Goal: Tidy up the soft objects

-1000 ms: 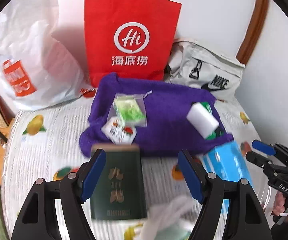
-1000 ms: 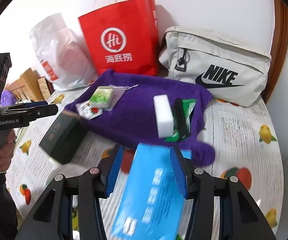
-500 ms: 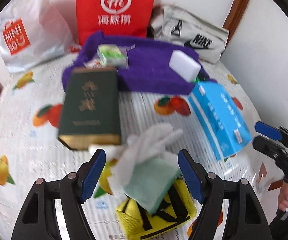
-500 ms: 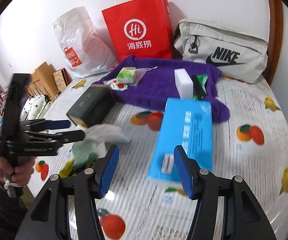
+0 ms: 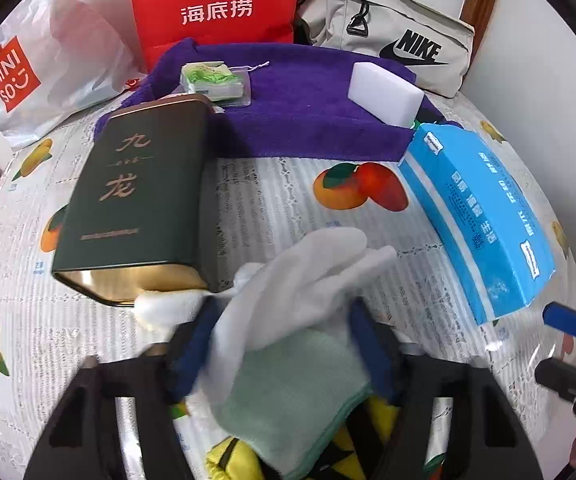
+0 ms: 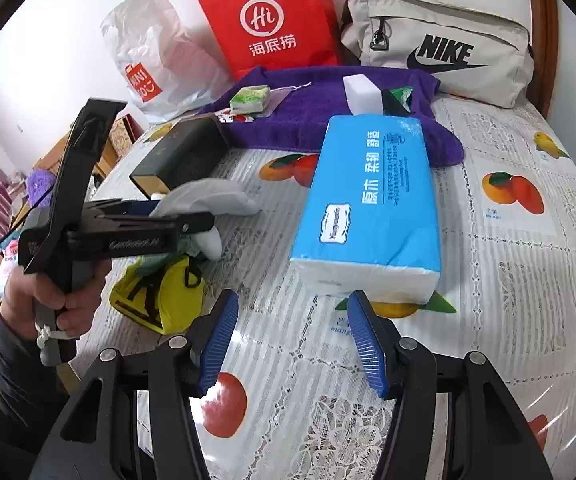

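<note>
The left tongs (image 5: 283, 344) are motion-blurred; whether their closing pads press the white glove (image 5: 296, 280) between them cannot be told. Under that glove, the green cloth (image 5: 296, 396) hides most of the yellow pouch (image 5: 223, 460), itself cut by the bottom edge.

We see both views evenly and brightly lit, with soft light that seems to come from above and in front; shadows are short and faint, the clearest one beside the dark green tin (image 5: 135, 196). Glare sits on the glossy tablecloth (image 6: 520, 380) near the right edge of each frame. Fisheye bending curves everything toward the black corners. In the left wrist view the left gripper (image 5: 283, 344) and the white glove (image 5: 288, 284) are smeared, probably by motion. The right wrist view is sharp.
</note>
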### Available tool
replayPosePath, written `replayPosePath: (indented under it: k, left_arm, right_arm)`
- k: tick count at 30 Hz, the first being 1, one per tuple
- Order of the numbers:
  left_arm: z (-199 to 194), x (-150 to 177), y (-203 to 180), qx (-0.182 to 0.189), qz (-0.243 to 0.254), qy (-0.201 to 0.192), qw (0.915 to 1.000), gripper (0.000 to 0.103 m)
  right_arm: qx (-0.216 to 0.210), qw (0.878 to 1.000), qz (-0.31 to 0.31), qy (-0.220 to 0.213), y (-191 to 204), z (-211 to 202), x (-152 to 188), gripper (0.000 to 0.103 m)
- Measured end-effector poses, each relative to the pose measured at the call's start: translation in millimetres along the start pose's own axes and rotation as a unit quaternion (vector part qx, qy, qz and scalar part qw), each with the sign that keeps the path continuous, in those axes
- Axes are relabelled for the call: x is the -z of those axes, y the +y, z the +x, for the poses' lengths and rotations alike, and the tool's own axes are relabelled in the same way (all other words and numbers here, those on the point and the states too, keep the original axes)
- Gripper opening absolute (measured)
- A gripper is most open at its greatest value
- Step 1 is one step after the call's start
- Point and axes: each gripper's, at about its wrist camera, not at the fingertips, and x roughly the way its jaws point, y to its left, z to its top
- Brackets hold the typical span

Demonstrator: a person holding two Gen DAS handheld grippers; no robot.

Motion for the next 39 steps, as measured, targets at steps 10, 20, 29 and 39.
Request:
replayPosePath:
  k: [10, 20, 29, 39]
  left_arm:
    - [-49.6, -6.5, 0.4, 0.055, -0.001, -0.056, 0.9969, 0.011]
    - [-102.9, -1.7, 38.4, 0.029, -0.032, -0.098, 0.9943, 0.011]
    - [-109.9, 27.4, 77.0, 0.029, -0.059, -0.101, 0.9927, 0.011]
    - [-93.0, 46.1, 83.5, 0.056, -0.067, -0.088, 0.9923, 0.011]
  right_arm:
    - [-0.015, 1.000, 0.003, 0.002, 8.0, -1.9, 12.1, 0.057]
    - [-0.053, 0.998, -0.019, 0.011, 44.8, 14.9, 10.1, 0.058]
    - [-0.055, 0.997, -0.019, 0.042, 79.0, 61.0, 10.4, 0.058]
    - [0.029, 0.998, -0.050, 0.010, 74.9, 35.6, 19.7, 0.022]
